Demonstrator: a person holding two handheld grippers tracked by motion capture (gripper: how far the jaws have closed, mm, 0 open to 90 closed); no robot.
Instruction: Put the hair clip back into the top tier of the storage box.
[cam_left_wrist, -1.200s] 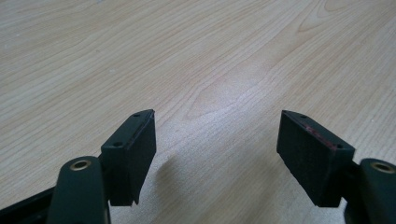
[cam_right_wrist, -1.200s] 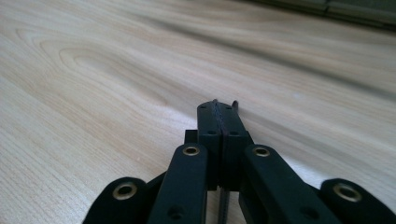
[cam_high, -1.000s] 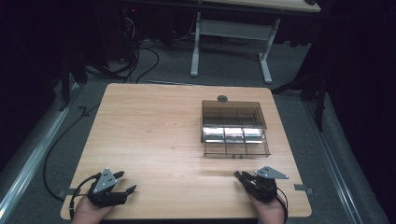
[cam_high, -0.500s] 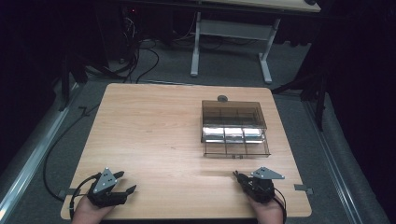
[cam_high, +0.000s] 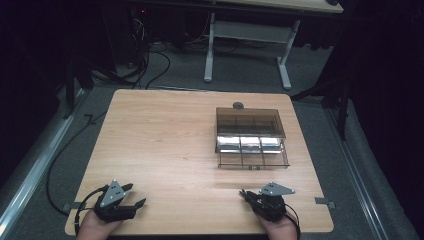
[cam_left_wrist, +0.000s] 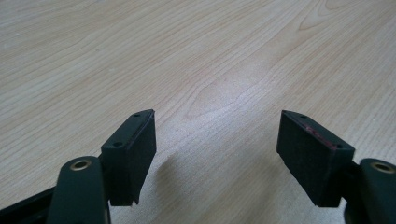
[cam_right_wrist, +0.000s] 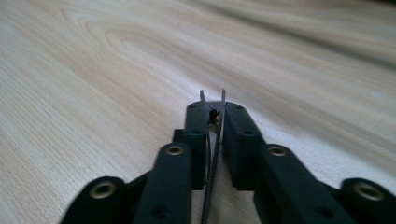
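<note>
A: Right gripper (cam_high: 248, 196), near table (cam_high: 165, 145) edge: jaws narrower than a second ago, just reopening slightly, a thin metal strip (cam_right_wrist: 212, 154) between them.

B: Left gripper (cam_high: 134, 196): unmoved, wide, empty. Compartment box (cam_high: 250, 122) well apart.

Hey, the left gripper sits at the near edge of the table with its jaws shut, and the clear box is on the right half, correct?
Not quite. The left gripper has its jaws wide open, with bare table between them, as the left gripper view shows. It does sit at the near edge, and the clear box is on the right half.
</note>
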